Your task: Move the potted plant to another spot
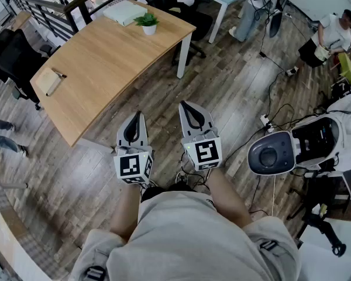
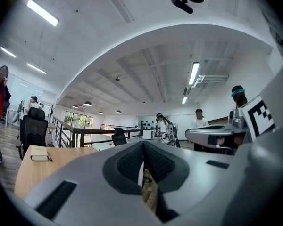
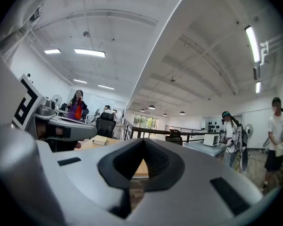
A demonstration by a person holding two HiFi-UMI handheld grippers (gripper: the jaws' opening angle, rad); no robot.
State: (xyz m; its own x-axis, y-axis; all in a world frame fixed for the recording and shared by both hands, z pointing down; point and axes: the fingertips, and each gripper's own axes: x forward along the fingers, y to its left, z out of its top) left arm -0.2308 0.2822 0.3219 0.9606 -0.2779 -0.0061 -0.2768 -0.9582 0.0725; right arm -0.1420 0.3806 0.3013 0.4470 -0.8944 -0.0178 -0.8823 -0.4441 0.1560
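While both are held level over the wooden floor (image 1: pixel 234 92), the left gripper (image 1: pixel 137 119) has its jaws pressed together with nothing between them. The right gripper (image 1: pixel 186 107), just beside it, likewise has its jaws closed tip to tip and empty. Beyond them stands the table (image 1: pixel 105 63), touched by neither gripper. The potted plant (image 1: pixel 147 22) stands upright in a white pot near the table's far end, well apart from both grippers.

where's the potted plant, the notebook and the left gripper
potted plant (image 1: pixel 147 21): head view, on its leaves
notebook (image 1: pixel 48 82): head view, on its cover
left gripper (image 1: pixel 138 116): head view, between its fingertips
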